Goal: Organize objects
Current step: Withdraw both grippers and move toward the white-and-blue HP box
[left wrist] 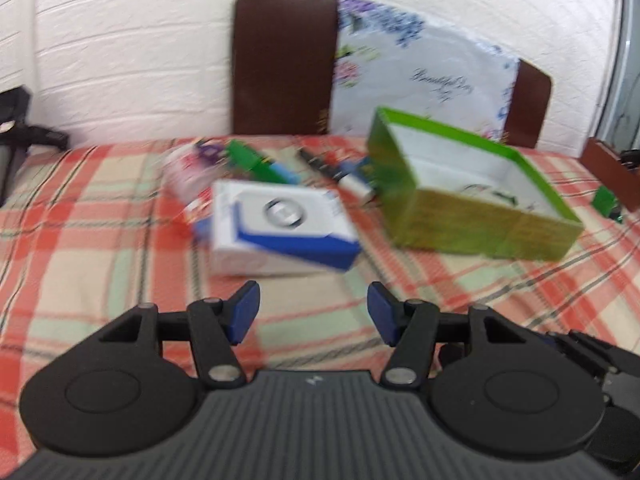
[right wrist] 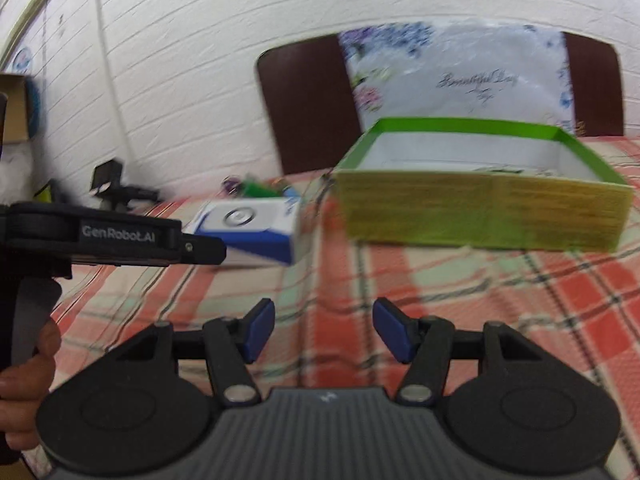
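Two grippers are nearest to the cameras, and both have the jaws apart with nothing between them: the left gripper (left wrist: 313,312) and the right gripper (right wrist: 324,330) hover above the checked tablecloth (left wrist: 100,216) without touching any object. Just beyond the left gripper lies a white and blue carton (left wrist: 280,232), flat on the cloth. To its right stands the green open box (left wrist: 472,200), and inside it I can see only something small and blurred on the white bottom. Behind the carton, a loose group of small things (left wrist: 256,164), among them pens or markers and a green piece, is scattered on the cloth. One more small green item (left wrist: 606,202) lies far to the right, beside a brown wooden holder (left wrist: 608,168). Farthest are a brown chair (left wrist: 280,64) and a white brick wall (left wrist: 120,40). I judge the organizing is at its beginning: almost everything waits outside the box, and no object is picked yet
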### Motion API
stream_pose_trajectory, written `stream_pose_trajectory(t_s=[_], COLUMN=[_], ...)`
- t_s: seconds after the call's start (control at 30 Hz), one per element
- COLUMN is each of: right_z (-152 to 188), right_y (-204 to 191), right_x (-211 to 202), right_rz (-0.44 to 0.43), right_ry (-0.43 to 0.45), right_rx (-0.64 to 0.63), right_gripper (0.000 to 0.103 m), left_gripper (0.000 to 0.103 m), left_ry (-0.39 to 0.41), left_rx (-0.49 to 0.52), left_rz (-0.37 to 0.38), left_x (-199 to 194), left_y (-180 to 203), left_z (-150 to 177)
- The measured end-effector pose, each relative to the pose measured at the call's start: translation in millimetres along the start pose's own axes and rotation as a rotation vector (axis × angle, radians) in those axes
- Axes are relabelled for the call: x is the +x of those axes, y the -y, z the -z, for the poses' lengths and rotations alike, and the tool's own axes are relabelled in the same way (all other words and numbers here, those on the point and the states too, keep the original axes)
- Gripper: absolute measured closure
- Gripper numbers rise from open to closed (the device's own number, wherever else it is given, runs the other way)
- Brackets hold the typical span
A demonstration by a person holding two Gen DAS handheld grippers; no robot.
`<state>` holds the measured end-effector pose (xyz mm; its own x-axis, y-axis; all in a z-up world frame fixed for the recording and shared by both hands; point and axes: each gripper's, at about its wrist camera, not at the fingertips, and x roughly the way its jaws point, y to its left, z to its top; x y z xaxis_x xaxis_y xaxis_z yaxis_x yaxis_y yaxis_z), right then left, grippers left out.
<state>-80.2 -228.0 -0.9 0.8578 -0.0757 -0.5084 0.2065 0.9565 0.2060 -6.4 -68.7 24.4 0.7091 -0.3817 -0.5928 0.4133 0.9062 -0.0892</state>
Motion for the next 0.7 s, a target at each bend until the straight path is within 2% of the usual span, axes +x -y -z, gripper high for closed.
stream_pose_trajectory(t_s=[0.2,0.5,0.7], right_z=[5,16,18], right_y=[-27,-42,-51], right_x=[8,18,21], right_rz=[-0.013,-0.007,-0.026], right_ry=[-0.056,-0.149,-0.175], right_rx=[-0.035,-0.047,-0.06], right_gripper=[0.046,0.046,0.046], left_gripper=[0.041,0.041,0.041], left_ry=[-0.029,-0.049,-0.057], left_rx=[-0.011,-0.033,-0.052], left_rz=[-0.078,-0.111,-0.126], left_x=[-5,-8,-7], left_y=[-27,-49,-60], left_z=[19,34,37])
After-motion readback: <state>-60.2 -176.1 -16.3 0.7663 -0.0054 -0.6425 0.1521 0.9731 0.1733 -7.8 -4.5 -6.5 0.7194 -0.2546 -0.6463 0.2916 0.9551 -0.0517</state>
